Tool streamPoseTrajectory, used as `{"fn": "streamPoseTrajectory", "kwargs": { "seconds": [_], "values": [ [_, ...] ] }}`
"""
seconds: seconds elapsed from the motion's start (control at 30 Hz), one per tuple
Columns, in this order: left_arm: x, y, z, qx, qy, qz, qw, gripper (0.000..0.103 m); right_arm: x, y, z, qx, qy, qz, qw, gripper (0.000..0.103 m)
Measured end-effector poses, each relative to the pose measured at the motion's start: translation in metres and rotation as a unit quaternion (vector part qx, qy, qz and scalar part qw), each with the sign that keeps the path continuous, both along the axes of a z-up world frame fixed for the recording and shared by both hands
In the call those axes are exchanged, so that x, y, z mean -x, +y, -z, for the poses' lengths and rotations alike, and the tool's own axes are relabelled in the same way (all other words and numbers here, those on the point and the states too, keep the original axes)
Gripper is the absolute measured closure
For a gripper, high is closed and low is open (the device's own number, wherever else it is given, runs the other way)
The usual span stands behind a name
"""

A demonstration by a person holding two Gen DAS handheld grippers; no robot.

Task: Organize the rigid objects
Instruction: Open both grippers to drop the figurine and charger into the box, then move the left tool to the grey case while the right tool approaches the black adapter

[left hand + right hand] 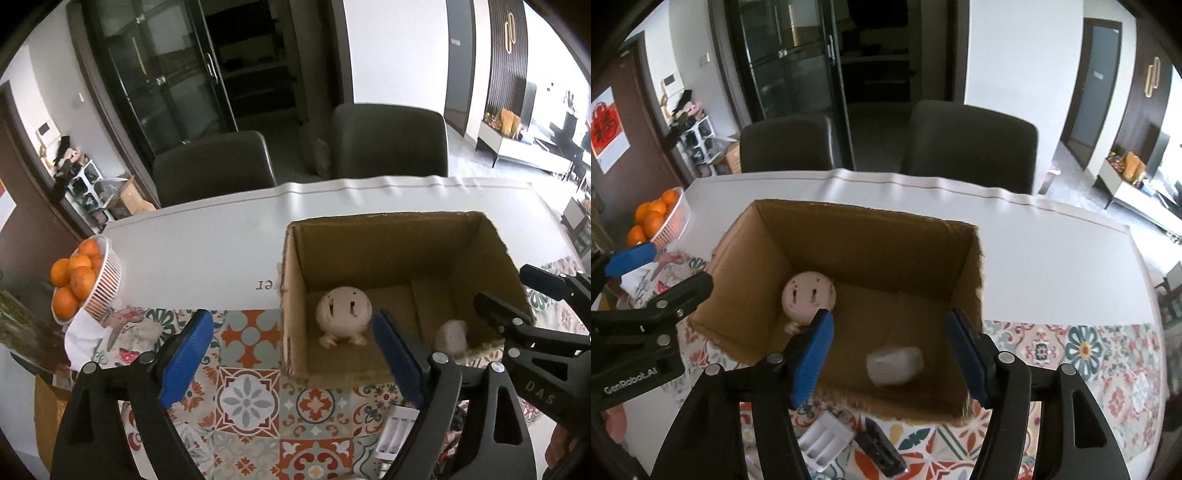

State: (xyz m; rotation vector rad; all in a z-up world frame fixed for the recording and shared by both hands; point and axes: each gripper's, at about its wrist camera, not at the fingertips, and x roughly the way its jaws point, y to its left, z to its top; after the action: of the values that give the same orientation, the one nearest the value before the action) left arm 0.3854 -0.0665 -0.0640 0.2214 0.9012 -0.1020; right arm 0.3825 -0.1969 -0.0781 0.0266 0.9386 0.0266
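Claws [293, 354] [892, 354] hover spread over cardboard box [849, 240], both empty.

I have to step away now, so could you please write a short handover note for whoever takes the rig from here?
Left gripper: open, empty, near the box's left wall.
Right gripper: open, empty, above the cardboard box.
In the box: round cream figure and a pale blurred lump, lying apart.
Still outside, on the patterned cloth in front of the box: white ribbed piece and black item.
Left to do: probably box those two.
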Motion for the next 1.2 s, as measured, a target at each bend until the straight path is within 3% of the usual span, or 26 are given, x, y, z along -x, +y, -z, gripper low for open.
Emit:
{"fn": "streamPoseTrajectory", "kwargs": {
  "seconds": [0.23,0.63,0.93,1.2],
  "values": [
    [0.032,0.013,-0.016,0.000,-0.035,-0.003,0.9994,0.007,0.030,0.006,-0.026,0.030,-0.032,0.025,0.999,0.027],
    [0.096,0.026,-0.033,0.002,-0.077,-0.003,0.9970,0.001,0.096,0.017,-0.050,0.037,-0.075,0.047,0.995,0.020],
    [0.134,0.028,-0.028,0.008,-0.081,0.006,0.9967,0.001,0.137,0.018,-0.048,0.029,-0.090,0.051,0.994,0.019],
    [0.170,0.024,-0.005,0.008,-0.075,0.007,0.9971,0.001,0.172,0.015,-0.026,0.019,-0.084,0.045,0.995,0.019]
  ]
}}
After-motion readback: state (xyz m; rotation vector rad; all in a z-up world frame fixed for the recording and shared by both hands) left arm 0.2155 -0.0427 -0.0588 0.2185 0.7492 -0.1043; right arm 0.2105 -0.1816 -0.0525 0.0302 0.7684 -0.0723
